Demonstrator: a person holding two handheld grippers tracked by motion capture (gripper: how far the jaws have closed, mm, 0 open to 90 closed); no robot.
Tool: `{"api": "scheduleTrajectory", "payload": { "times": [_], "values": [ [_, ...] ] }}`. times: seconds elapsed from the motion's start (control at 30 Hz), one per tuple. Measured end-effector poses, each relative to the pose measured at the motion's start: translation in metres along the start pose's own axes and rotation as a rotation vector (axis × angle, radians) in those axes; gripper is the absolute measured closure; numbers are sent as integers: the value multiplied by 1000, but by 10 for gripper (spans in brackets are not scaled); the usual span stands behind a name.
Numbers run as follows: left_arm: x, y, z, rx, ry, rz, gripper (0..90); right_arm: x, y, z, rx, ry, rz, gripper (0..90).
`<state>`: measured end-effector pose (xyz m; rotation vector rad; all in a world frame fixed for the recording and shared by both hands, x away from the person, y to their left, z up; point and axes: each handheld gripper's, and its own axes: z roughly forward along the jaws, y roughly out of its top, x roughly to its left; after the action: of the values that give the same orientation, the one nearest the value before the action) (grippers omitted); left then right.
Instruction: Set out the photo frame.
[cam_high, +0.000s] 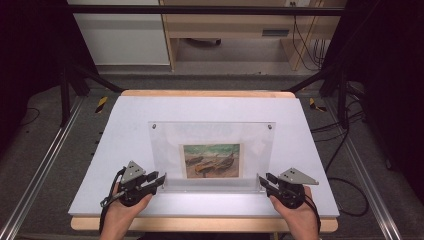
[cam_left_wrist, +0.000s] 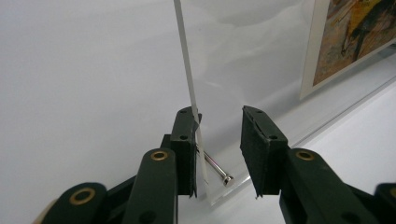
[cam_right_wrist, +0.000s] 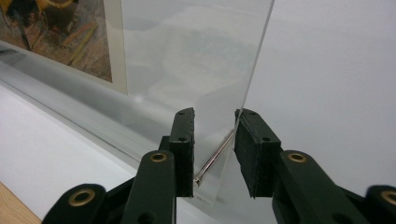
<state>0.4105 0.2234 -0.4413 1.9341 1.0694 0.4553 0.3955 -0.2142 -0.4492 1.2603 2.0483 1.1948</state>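
— Where was the clear picture frame (cam_high: 212, 155)?

— In the middle of the white tabletop (cam_high: 125, 130), standing up.

— And the claws?

— The left claw (cam_high: 156, 181) and right claw (cam_high: 264, 182) sat at the frame's bottom corners, both apart, maybe to lift it evenly.

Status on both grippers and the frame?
Left gripper and right gripper open, jaws straddling the lower corners of the acrylic frame. Frame on table, ungripped. Nothing in the way.
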Motion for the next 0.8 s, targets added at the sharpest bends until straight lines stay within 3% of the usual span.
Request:
{"api": "scheduleTrajectory", "payload": {
  "times": [0.8],
  "values": [
    [-5,-6,-3,26,4,24,664,3,-6,-3,11,5,-7,682]
  ]
}}
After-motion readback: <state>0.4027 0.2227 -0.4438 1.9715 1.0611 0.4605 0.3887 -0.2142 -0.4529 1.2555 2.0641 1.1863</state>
